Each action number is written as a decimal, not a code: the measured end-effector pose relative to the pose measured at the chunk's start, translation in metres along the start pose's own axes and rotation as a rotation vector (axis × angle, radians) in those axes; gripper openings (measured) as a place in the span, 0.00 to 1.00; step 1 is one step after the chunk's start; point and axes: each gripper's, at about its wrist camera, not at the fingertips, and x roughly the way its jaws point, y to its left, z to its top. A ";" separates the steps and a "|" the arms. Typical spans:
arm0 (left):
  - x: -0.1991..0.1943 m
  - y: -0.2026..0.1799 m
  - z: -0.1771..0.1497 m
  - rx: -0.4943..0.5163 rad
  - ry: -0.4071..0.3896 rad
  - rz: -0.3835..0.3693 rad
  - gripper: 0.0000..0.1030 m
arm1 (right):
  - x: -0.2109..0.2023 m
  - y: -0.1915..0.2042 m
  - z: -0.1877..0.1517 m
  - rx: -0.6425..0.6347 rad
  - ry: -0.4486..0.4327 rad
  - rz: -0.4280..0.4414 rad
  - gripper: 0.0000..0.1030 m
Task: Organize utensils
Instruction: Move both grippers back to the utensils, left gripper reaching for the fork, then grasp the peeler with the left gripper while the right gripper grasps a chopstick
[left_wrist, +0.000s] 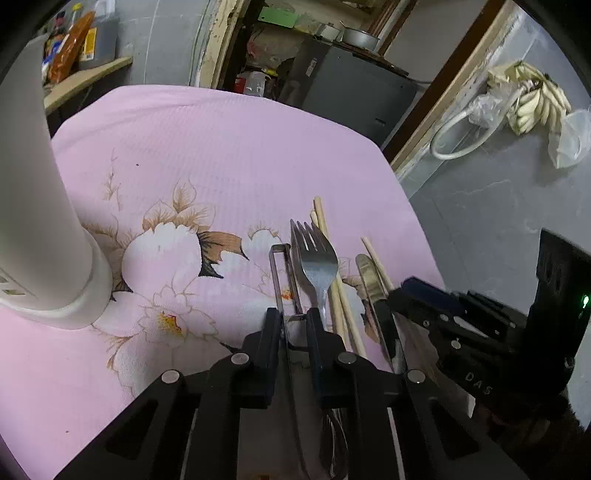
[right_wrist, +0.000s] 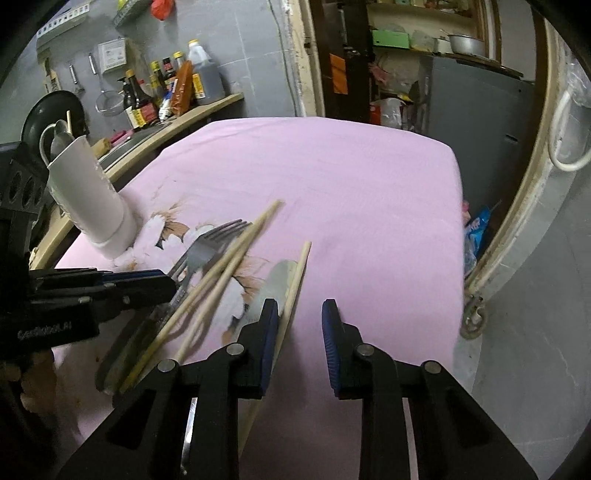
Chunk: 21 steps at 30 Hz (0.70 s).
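Utensils lie on the pink floral tablecloth (left_wrist: 221, 147): a steel fork (left_wrist: 316, 262), wooden chopsticks (left_wrist: 341, 306), a table knife (left_wrist: 371, 284) and a thin metal peeler-like tool (left_wrist: 282, 273). My left gripper (left_wrist: 293, 325) has its jaws close around the metal tool's handle beside the fork. The white utensil holder (left_wrist: 40, 229) stands at the left; in the right wrist view it (right_wrist: 92, 199) holds a spoon. My right gripper (right_wrist: 301, 332) is open over the cloth, its left finger beside a single chopstick (right_wrist: 295, 284) and the knife blade (right_wrist: 275, 288). The fork (right_wrist: 207, 247) lies left of it.
A wooden shelf with sauce bottles (right_wrist: 166, 92) runs along the far left. A grey metal cabinet (left_wrist: 351, 85) stands behind the table. The table's right edge (right_wrist: 458, 221) drops to a grey floor with a white hose (left_wrist: 454, 136).
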 end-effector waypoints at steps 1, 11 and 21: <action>0.000 0.000 0.000 0.000 0.003 -0.003 0.14 | -0.001 0.000 -0.002 -0.004 0.002 -0.003 0.18; 0.004 -0.004 0.004 0.023 0.026 0.011 0.15 | 0.005 0.010 0.010 -0.029 0.099 -0.109 0.18; 0.003 -0.004 0.008 -0.018 0.044 -0.009 0.14 | 0.000 -0.001 0.011 0.125 0.090 -0.070 0.04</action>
